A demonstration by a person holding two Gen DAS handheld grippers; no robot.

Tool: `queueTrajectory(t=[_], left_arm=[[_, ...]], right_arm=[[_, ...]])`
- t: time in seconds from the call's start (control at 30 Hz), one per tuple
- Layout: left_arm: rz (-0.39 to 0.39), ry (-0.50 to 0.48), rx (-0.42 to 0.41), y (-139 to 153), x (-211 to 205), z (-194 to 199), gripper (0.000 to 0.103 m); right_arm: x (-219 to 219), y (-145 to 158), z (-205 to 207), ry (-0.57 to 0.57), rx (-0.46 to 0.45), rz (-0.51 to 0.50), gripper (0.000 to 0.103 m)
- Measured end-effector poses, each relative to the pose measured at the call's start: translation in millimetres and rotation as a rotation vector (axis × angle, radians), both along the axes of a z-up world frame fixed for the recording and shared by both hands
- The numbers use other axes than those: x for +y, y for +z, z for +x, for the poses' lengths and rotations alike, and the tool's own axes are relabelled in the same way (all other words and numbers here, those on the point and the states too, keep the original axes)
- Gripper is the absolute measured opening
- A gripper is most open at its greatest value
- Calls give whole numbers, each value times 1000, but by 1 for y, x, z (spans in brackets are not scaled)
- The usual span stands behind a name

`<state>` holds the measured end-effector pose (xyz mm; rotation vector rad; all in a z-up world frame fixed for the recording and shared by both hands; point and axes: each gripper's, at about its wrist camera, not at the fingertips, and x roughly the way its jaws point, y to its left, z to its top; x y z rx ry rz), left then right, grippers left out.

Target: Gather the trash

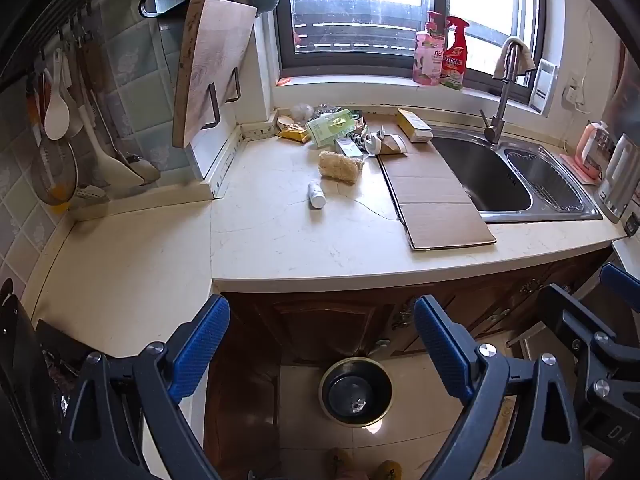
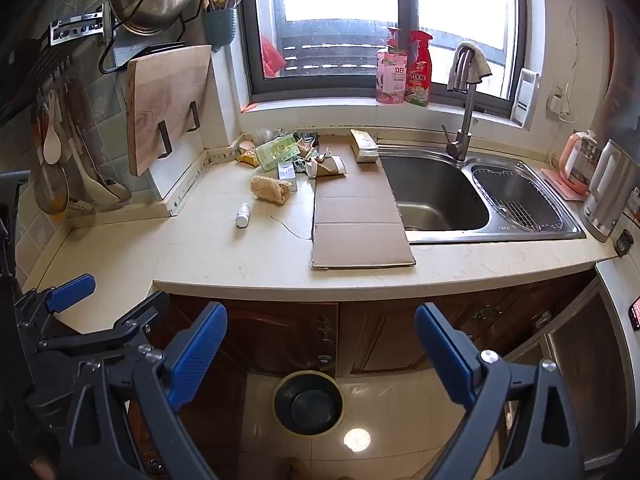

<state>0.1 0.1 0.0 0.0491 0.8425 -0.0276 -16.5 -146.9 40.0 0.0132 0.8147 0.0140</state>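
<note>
Trash lies on the pale countertop (image 1: 280, 248): a flattened cardboard sheet (image 1: 432, 196) beside the sink, a small white bottle (image 1: 316, 195) on its side, a beige loofah-like lump (image 1: 340, 166), and a heap of wrappers, a green pouch (image 1: 332, 128) and a crushed paper cup (image 1: 386, 144) under the window. A round black bin (image 1: 355, 392) stands on the floor below the cabinets. My left gripper (image 1: 322, 344) hangs open and empty in front of the counter edge, above the bin. My right gripper (image 2: 320, 346) is likewise open and empty; the bin (image 2: 308, 402) sits between its fingers.
A steel double sink (image 2: 436, 196) with a tap (image 2: 464, 120) fills the right of the counter. A wooden cutting board (image 2: 166, 108) leans at the back left, utensils hang on the tiled wall. Kettles (image 2: 600, 196) stand far right. Brown cabinet doors (image 2: 280, 332) run under the counter.
</note>
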Motion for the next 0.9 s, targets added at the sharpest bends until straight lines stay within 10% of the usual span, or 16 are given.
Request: queueTrajectory(t=[0.9], left_arm=[[-19, -47, -14, -2, -14, 12, 92]], right_arm=[[-14, -3, 3, -48, 7, -11, 96]])
